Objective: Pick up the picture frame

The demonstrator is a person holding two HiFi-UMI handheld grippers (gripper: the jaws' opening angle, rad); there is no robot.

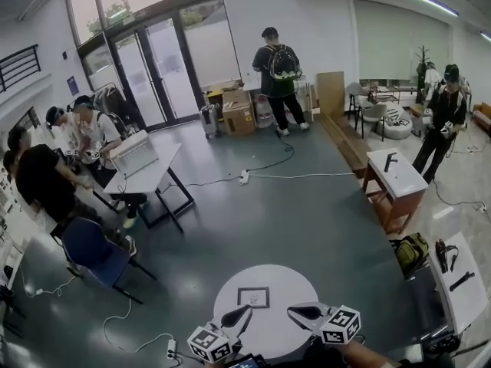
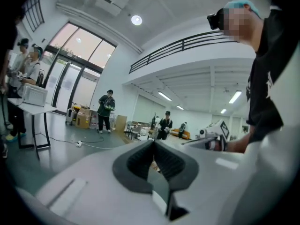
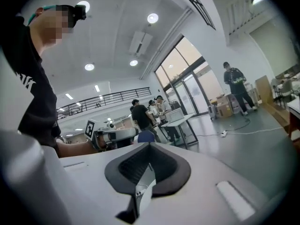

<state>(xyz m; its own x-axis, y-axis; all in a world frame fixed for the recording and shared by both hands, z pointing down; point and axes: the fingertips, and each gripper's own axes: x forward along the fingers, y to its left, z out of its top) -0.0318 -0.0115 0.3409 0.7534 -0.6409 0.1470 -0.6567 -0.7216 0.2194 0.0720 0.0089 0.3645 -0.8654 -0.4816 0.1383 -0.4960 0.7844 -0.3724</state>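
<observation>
Round white table (image 1: 293, 285) carries the picture frame (image 1: 253, 297), lying flat near centre.

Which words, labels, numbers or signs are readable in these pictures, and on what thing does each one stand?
No text is readable in any view.
Black shirt: white print, partly cut off, cannot be read.
Left marker cube, right marker cube: black-and-white square patterns only, no letters.
Picture frame: what it holds is too small to read.
</observation>
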